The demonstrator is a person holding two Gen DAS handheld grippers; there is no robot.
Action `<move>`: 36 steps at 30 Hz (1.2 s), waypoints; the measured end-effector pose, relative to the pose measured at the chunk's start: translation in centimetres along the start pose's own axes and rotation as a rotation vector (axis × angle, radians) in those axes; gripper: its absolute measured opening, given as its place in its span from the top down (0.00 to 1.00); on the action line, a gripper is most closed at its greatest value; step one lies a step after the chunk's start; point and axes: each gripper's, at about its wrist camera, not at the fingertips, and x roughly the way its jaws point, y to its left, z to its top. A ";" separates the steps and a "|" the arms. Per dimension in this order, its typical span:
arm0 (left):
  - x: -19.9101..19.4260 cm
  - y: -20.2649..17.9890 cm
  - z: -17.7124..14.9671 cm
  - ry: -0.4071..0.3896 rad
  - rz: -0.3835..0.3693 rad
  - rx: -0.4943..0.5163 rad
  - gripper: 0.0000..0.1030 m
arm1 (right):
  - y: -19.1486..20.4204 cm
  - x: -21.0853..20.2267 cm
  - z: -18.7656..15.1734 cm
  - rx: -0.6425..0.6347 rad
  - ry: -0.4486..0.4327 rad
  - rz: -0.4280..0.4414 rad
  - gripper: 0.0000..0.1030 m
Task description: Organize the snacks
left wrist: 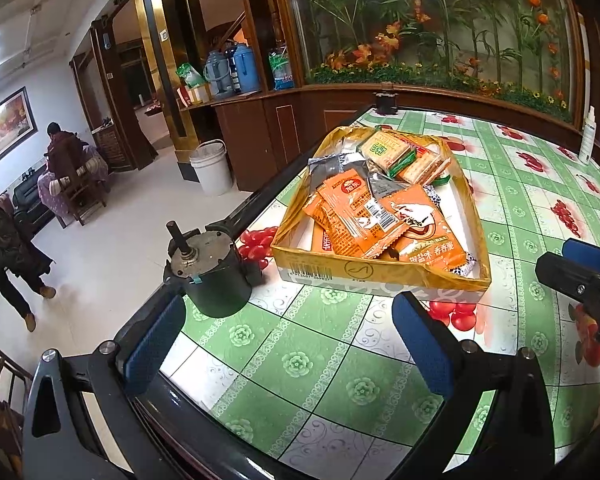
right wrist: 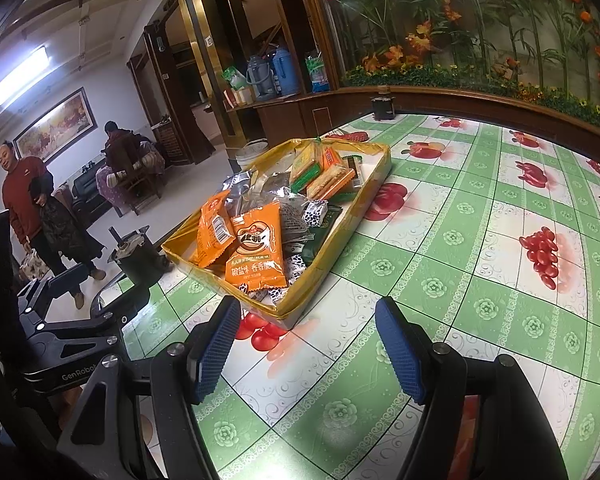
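A shallow yellow cardboard tray (left wrist: 380,276) (right wrist: 374,188) stands on the table, heaped with snacks. On top lie orange snack packets (left wrist: 356,208) (right wrist: 256,248), silver packets (left wrist: 332,162) (right wrist: 240,184) and cracker packs (left wrist: 392,152) (right wrist: 328,178) at the far end. My left gripper (left wrist: 292,344) hovers open in front of the tray's near wall, nothing between its blue pads. My right gripper (right wrist: 308,348) is open too, just short of the tray's near corner, empty. In the left wrist view, the right gripper (left wrist: 580,272) shows at the right edge.
A green-and-white fruit-print tablecloth (right wrist: 480,280) covers the table. A dark metal cylinder (left wrist: 212,276) (right wrist: 140,260) stands at the table's left edge beside the tray. A small dark pot (left wrist: 386,100) sits at the far edge, a white bottle (left wrist: 588,136) far right. People (right wrist: 24,200) stand on the floor to the left.
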 end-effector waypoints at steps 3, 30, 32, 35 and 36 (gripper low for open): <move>0.1 0.2 0.1 0.006 -0.002 -0.002 0.00 | 0.0 0.0 0.0 0.001 0.001 0.001 0.31; -0.5 0.4 0.6 -0.013 0.009 -0.002 0.00 | 0.0 0.0 0.0 0.002 0.008 0.002 0.31; -0.5 0.5 0.6 -0.014 0.012 -0.001 0.00 | 0.0 0.0 0.0 0.002 0.007 0.002 0.31; -0.5 0.4 0.7 -0.016 0.017 0.008 0.00 | 0.0 0.0 0.1 0.002 0.005 0.003 0.31; -0.6 0.4 0.8 -0.018 0.021 0.011 0.00 | 0.0 0.0 0.1 0.001 0.004 0.003 0.31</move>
